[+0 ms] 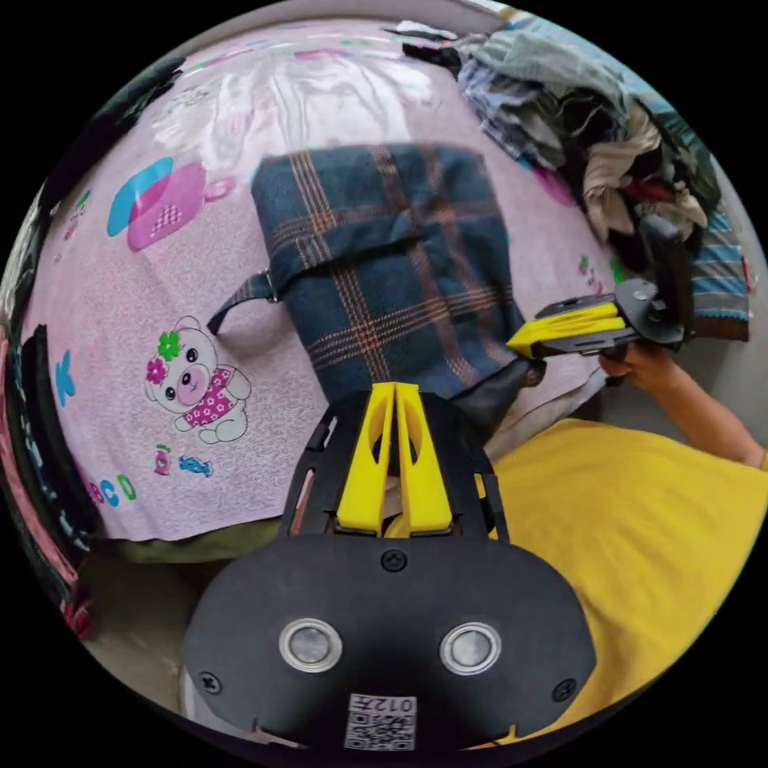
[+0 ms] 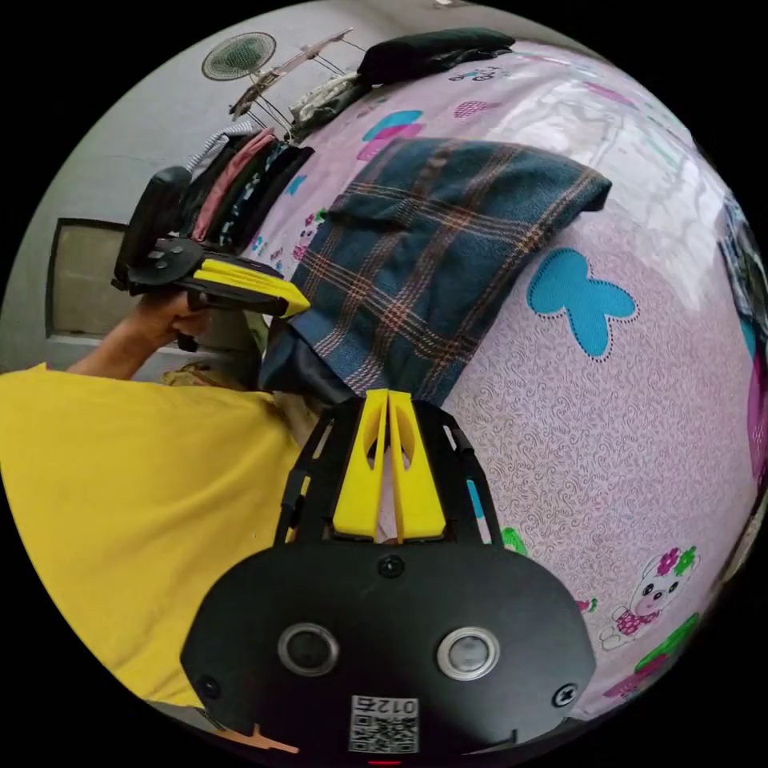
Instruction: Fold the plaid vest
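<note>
The plaid vest (image 1: 384,264) lies folded on the pink printed bed sheet (image 1: 160,320), dark blue with orange lines, and a buckled strap (image 1: 244,296) sticks out on one side. My left gripper (image 1: 394,388) is shut at its near edge. My right gripper (image 1: 516,344) pinches the neighbouring corner, and dark lining (image 1: 496,392) sags between the two. In the right gripper view the vest (image 2: 432,240) slopes away from my right gripper (image 2: 388,394), which is shut on the near hem. My left gripper (image 2: 300,308) grips the other corner there.
A heap of mixed clothes (image 1: 608,144) lies on the bed beyond the vest. The person's yellow shirt (image 2: 120,496) is close behind both grippers. Hanging garments (image 2: 240,176), a fan (image 2: 238,54) and a dark pillow (image 2: 432,48) sit at the bed's far side.
</note>
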Motion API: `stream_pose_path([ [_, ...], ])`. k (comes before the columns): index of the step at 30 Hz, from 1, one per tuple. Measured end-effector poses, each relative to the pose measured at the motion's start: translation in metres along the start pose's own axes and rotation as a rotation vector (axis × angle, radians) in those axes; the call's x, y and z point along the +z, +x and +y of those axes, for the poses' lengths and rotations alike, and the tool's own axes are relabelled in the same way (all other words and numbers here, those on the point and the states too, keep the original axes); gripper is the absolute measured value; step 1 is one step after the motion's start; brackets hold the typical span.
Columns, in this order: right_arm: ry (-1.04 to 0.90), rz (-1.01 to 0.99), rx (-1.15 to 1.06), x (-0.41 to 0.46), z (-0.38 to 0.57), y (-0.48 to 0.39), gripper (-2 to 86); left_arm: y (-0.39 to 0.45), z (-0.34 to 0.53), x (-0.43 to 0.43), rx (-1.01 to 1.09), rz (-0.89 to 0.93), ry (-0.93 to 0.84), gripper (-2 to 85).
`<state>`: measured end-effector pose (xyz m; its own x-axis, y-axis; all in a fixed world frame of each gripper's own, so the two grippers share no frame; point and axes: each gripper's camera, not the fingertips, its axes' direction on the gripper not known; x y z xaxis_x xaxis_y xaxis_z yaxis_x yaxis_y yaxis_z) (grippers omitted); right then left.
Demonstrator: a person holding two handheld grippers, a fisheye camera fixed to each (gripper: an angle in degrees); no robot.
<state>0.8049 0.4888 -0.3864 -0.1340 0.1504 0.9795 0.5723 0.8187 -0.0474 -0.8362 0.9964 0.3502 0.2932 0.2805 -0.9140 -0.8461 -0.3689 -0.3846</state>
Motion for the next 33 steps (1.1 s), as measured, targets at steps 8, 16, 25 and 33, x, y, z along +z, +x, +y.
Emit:
stream_pose_path([
  [8, 0.066, -0.044, 0.077, 0.003, 0.008, 0.0, 0.0, -0.058, 0.007, 0.009, -0.032, 0.187, -0.006, 0.4],
  [16, 0.019, 0.016, 0.072, 0.023, 0.013, -0.017, 0.1, -0.065, 0.018, 0.0, 0.096, 0.051, -0.005, 0.5],
  [25, 0.22, 0.098, 0.086, -0.037, -0.029, -0.023, 0.0, -0.115, 0.005, -0.069, 0.032, 0.028, 0.167, 0.5],
  [33, 0.281, 0.2, 0.163, -0.034, -0.117, 0.014, -0.1, -0.148, -0.075, -0.056, -0.011, 0.004, 0.187, 0.5],
])
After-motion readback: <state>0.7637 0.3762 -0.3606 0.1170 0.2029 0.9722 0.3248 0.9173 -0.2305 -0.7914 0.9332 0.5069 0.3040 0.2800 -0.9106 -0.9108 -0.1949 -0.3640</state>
